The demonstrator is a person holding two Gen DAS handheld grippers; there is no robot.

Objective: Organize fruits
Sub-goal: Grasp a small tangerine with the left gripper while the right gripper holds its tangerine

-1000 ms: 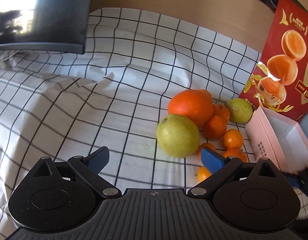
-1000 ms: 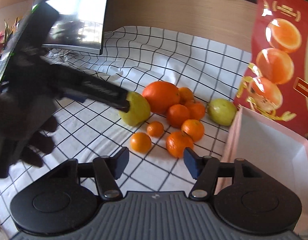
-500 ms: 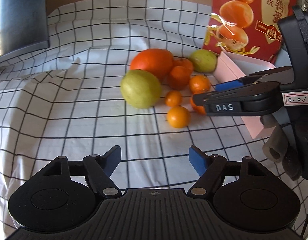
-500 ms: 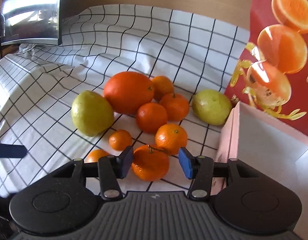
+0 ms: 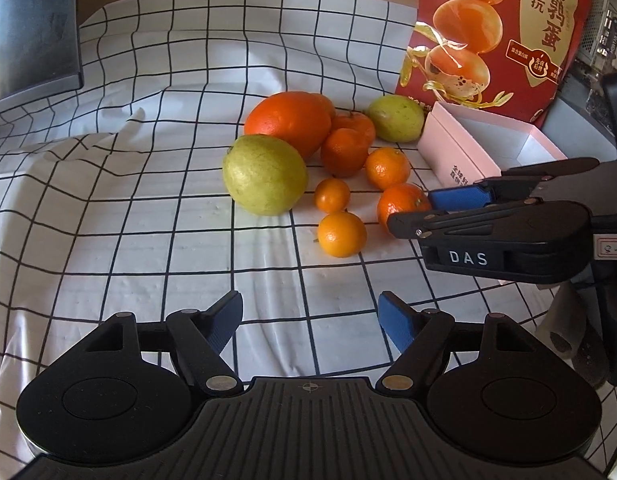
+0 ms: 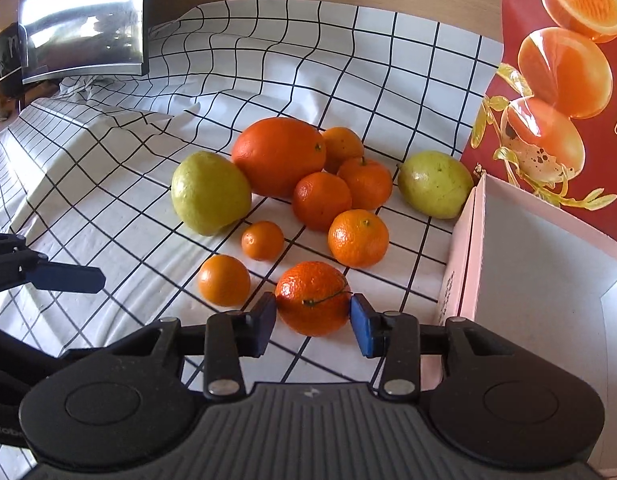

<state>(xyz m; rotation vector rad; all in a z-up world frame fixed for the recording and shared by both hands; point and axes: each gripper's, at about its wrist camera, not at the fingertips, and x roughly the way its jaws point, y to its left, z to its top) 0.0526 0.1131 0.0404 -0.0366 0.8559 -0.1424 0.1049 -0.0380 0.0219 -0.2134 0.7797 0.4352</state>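
Observation:
A pile of fruit lies on the checked cloth: a big orange (image 6: 278, 154), two green pears (image 6: 209, 192) (image 6: 434, 189) and several mandarins. My right gripper (image 6: 313, 322) has its blue pads on both sides of the nearest mandarin (image 6: 313, 298), which rests on the cloth; the jaws stand partly closed around it. In the left wrist view the same mandarin (image 5: 400, 206) shows at the right gripper's fingertips (image 5: 456, 198). My left gripper (image 5: 310, 320) is open and empty, low over the cloth in front of the pile.
A pink open box (image 6: 520, 248) stands right of the fruit, with a red printed bag (image 6: 564, 80) behind it. A dark monitor (image 6: 84, 20) stands at the back left. The cloth (image 5: 148, 200) is wrinkled at the left.
My right gripper has moved forward and down and its jaws have narrowed around the nearest mandarin. My left gripper has drawn back from the pile and stays open.

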